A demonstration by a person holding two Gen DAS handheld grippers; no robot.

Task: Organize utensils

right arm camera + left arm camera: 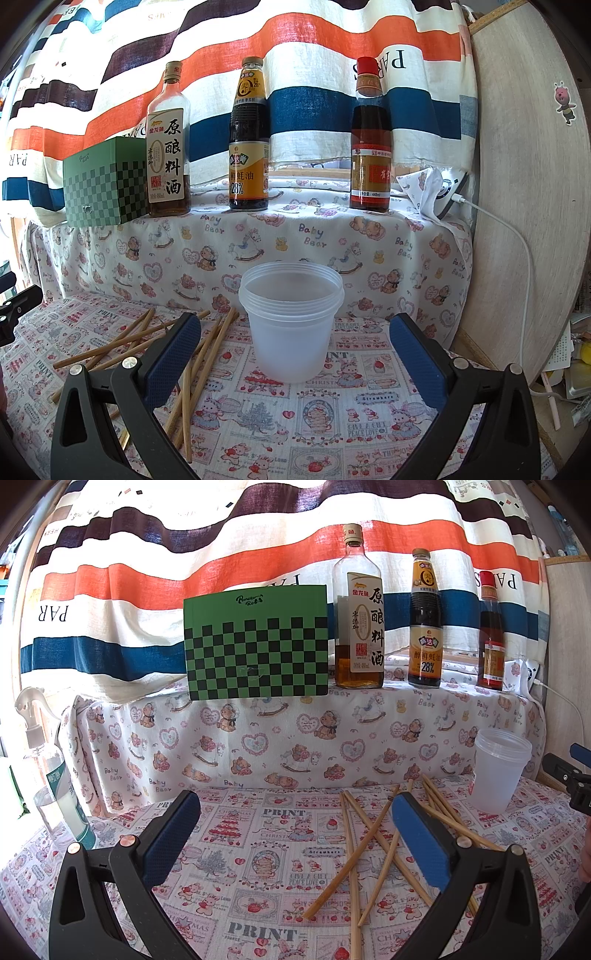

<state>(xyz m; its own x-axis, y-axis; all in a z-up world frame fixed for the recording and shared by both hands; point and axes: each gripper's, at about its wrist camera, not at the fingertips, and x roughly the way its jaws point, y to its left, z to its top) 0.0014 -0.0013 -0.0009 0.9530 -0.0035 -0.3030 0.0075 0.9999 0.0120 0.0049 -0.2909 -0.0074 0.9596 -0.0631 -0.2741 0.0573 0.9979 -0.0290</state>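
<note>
Facing the empty cup (291, 325), the right gripper (295, 354) hangs with jaws apart, likely to steady it; the left gripper (295, 834), also apart and empty, aims beside the scattered chopsticks (354, 849) left of the cup.

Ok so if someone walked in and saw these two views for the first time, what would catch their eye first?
Probably the loose pile of wooden chopsticks lying crisscrossed on the printed tablecloth, with an empty translucent plastic cup standing upright just to their right. Behind, on the raised ledge, a green checkered box and three sauce bottles stand before the bold striped curtain. Both the left claw and right claw are open and hold nothing.
</note>
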